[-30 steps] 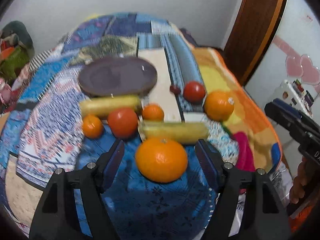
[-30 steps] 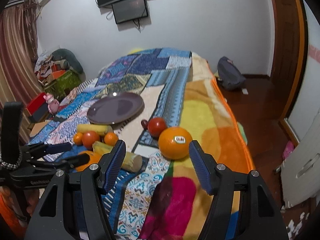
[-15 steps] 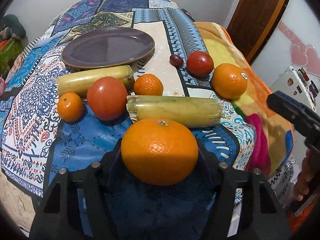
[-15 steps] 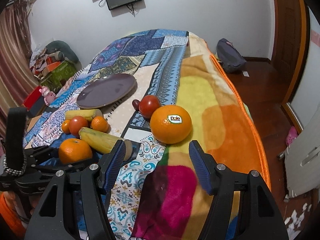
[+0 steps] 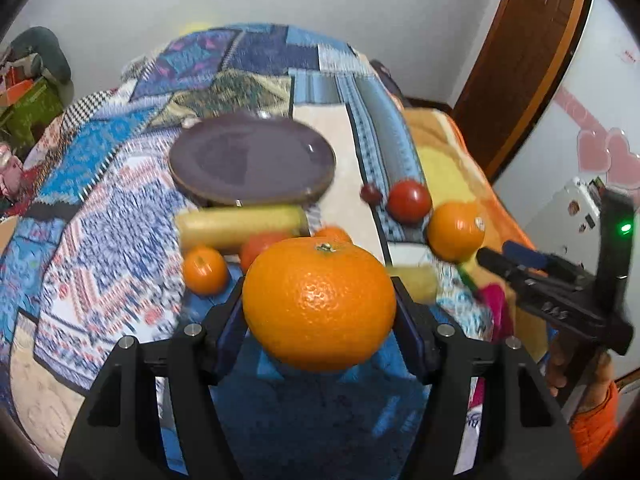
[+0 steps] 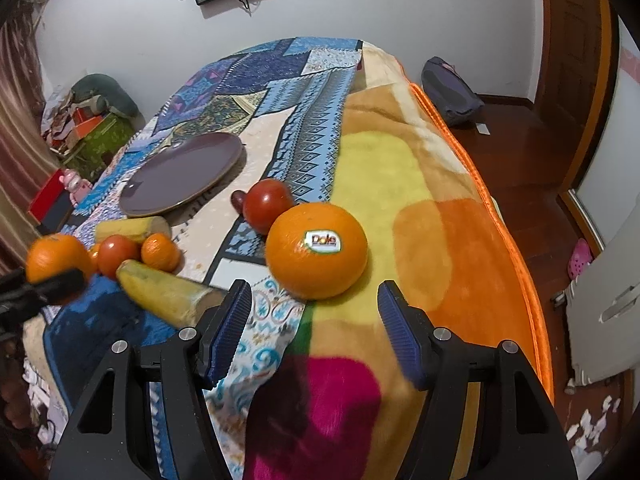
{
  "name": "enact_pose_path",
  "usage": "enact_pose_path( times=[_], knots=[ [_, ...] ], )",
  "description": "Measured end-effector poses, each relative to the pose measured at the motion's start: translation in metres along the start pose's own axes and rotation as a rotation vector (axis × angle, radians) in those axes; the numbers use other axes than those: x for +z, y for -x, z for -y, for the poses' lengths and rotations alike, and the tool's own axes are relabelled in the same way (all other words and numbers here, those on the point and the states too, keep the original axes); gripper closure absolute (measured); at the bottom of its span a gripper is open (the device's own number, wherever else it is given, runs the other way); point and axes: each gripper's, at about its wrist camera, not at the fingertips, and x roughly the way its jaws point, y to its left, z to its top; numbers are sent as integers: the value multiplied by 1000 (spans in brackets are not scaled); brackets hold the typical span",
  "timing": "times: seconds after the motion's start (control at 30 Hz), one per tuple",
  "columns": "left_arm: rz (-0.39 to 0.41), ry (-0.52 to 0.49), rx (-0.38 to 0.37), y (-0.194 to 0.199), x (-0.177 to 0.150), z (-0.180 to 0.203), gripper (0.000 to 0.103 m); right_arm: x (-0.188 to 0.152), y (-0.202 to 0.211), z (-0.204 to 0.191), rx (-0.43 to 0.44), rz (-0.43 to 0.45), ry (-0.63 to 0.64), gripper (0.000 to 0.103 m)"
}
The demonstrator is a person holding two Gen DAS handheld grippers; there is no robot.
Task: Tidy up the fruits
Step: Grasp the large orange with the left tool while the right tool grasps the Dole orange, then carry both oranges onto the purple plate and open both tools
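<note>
My left gripper (image 5: 319, 328) is shut on a large orange (image 5: 319, 304) and holds it above the bed; it also shows in the right wrist view (image 6: 56, 258). A purple plate (image 5: 252, 160) lies beyond, with nothing on it. My right gripper (image 6: 314, 330) is open, just short of a Dole-stickered orange (image 6: 316, 250). Two red tomatoes (image 6: 268, 204) (image 6: 118, 256), small oranges (image 6: 160, 252) (image 5: 205, 270), yellow corn cobs (image 6: 168, 294) (image 5: 240, 226) and a dark plum (image 5: 371, 194) lie on the quilt.
The patchwork blanket (image 6: 400, 168) covers the bed; its orange edge (image 6: 516, 264) drops to a wooden floor at right. A backpack (image 6: 452, 96) lies on the floor. Clutter (image 6: 88, 120) stands at the far left wall. A wooden door (image 5: 532, 52) is at right.
My left gripper closed on the large orange and lifted it off the quilt. My right gripper moved closer to the Dole orange, still open.
</note>
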Motion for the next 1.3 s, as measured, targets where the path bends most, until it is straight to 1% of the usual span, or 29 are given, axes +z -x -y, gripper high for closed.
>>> enact_pose_path(
  times=[0.2,0.3,0.43,0.53,0.73,0.83,0.97,1.17,1.3],
  knots=[
    [38,7,6,-2,17,-11,38,11,-28,0,-13,-44,8,41],
    [39,12,7,-9,23,-17,38,14,-38,-1,-14,-59,7,34],
    [32,24,3,-19,27,-24,38,15,-47,-2,-32,-70,20,33],
    [28,36,1,-23,27,-30,38,16,-54,-2,-44,-86,24,34],
    [33,53,8,-22,27,-41,38,17,-51,-3,-56,-76,28,36],
    [48,60,18,-17,29,-47,38,21,-46,-4,-42,-71,10,36],
    [78,57,53,-9,36,-54,38,30,-27,-11,-34,-26,26,36],
    [114,70,65,1,53,-67,38,51,-6,-32,9,55,62,36],
    [130,64,70,4,63,-72,38,66,-6,-52,36,93,99,36]
  ],
)
